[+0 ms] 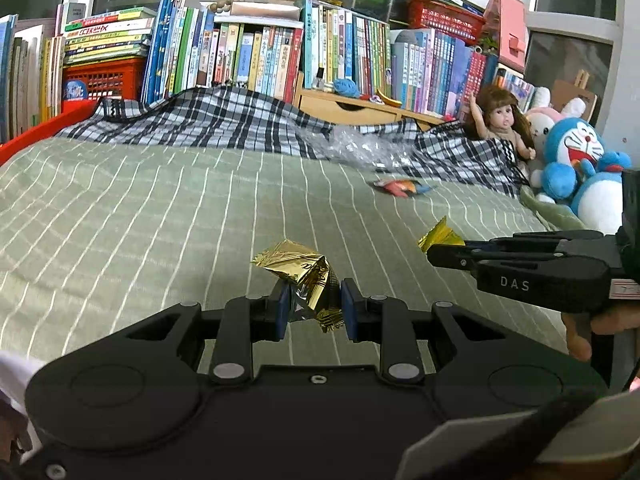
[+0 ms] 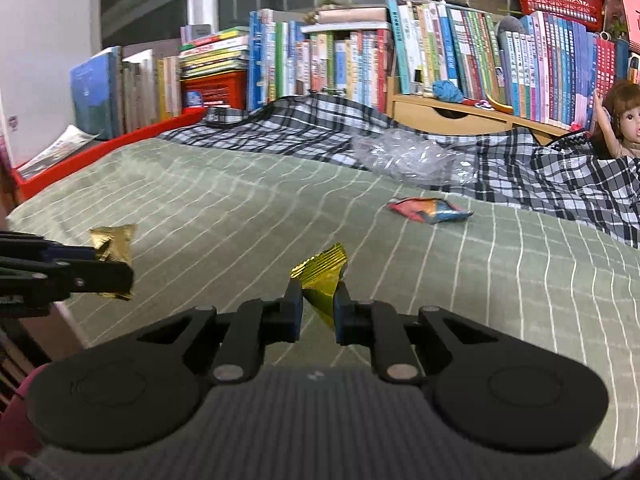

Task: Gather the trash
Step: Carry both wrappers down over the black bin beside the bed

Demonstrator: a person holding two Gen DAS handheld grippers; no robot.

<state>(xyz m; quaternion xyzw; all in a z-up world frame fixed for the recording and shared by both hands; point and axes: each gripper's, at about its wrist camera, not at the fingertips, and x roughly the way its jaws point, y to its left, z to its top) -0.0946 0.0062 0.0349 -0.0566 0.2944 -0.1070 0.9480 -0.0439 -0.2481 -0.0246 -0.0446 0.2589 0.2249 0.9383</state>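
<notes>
Left claw (image 1: 313,305) clamps crumpled gold wrapper (image 1: 304,276); right claw (image 2: 317,307) pinches gold wrapper strip (image 2: 322,278), long axis upright.

Both gold wrappers (image 1: 304,276) (image 2: 324,280): crinkled glossy metallic foil. Left gripper (image 1: 314,312) and right gripper (image 2: 318,312): matt black plastic w/ bare metal pivot pins; fingers (image 1: 282,312) have blue pads, look rubbery. Bed (image 1: 140,220): matt woven cloth, green w/ white stripes. Plaid blanket (image 1: 224,120) at far edge: soft cloth. Clear bag (image 2: 412,156) on it: shiny crumpled plastic film. Colourful wrapper (image 2: 428,210): glossy.
</notes>
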